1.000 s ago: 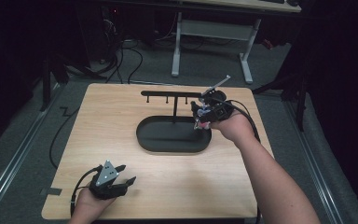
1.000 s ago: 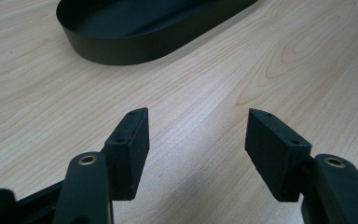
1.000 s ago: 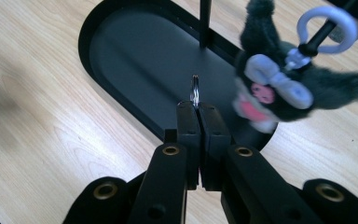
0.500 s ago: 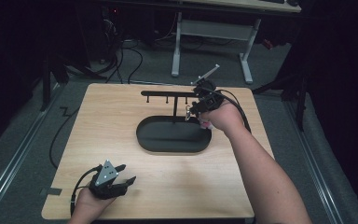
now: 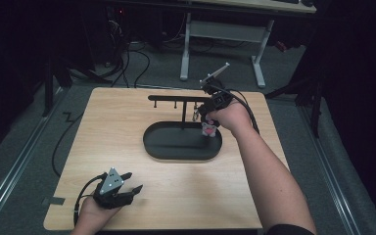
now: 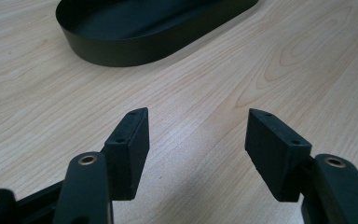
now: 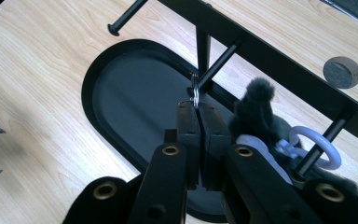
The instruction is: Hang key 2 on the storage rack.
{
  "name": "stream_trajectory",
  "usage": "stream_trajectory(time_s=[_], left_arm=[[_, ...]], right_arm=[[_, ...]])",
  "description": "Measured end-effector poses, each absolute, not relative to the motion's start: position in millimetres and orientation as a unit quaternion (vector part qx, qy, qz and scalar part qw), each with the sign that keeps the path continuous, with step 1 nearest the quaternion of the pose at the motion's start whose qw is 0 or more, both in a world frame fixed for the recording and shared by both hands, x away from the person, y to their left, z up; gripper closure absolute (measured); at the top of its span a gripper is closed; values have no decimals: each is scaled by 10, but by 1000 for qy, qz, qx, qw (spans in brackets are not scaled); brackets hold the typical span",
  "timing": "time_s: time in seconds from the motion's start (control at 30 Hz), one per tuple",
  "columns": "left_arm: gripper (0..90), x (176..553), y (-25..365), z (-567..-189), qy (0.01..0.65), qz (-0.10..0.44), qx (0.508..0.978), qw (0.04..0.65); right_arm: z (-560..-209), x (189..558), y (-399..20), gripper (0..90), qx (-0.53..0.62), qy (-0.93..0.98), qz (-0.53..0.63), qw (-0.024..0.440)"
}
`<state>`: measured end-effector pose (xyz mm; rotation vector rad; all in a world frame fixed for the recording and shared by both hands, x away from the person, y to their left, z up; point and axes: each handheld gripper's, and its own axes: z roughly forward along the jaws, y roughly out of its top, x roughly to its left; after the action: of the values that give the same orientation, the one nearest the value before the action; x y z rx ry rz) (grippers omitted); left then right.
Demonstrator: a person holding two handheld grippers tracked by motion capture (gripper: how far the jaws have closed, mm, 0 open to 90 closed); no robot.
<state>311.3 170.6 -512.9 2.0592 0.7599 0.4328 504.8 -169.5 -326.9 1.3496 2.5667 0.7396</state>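
Your right gripper (image 7: pixel 199 109) has its fingers pressed together on a small silver metal key ring (image 7: pixel 195 92), which stands edge-on just above their tips and right against the end of a thin black peg (image 7: pixel 218 68) that juts from the black metal rack bar (image 7: pixel 279 60); whether the ring is already threaded over the peg's tip, you cannot tell from here. In the high view that gripper (image 5: pixel 206 113) hangs at the right part of the rack (image 5: pixel 176 99), above the far right end of the black oval metal tray (image 5: pixel 149 142) on the pale wooden counter (image 5: pixel 107 127). A small plush charm, white and pink, (image 5: pixel 209 129) dangles below your right hand (image 5: pixel 232 116), over the tray's right end. In the right gripper view a dark grey fluffy pompom (image 7: pixel 257 105) sits just beside the closed fingers, and next to it a white plastic ring (image 7: pixel 313 145) hangs on another black peg of the same bar. Your left gripper (image 5: pixel 127 190) rests low on the near left part of the counter, well apart from the tray; its fingers (image 6: pixel 131 144) stand wide apart with only bare wood between them.
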Motion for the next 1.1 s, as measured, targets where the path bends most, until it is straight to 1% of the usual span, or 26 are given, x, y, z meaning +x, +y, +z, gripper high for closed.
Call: stream_trajectory(time_s=[0.33,0.5,0.87,1.0,1.1], left_arm=[[407,3111,1715,-5119,306,173,827,439],[407,3118,1723,-5123,307,173,826,440],[406,3127,1691,-5133,302,170,830,437],[406,3132,1676,-5140,301,169,831,437],[406,3135,1665,-5142,300,168,832,436]], right_arm=[[-3357,5242,-1705,884,467,844,253,78],[-3381,5268,-1712,869,475,838,256,82],[-3288,5058,-1777,790,474,834,267,94],[-3296,4923,-1815,744,469,835,274,95],[-3327,4823,-1849,694,468,833,280,95]])
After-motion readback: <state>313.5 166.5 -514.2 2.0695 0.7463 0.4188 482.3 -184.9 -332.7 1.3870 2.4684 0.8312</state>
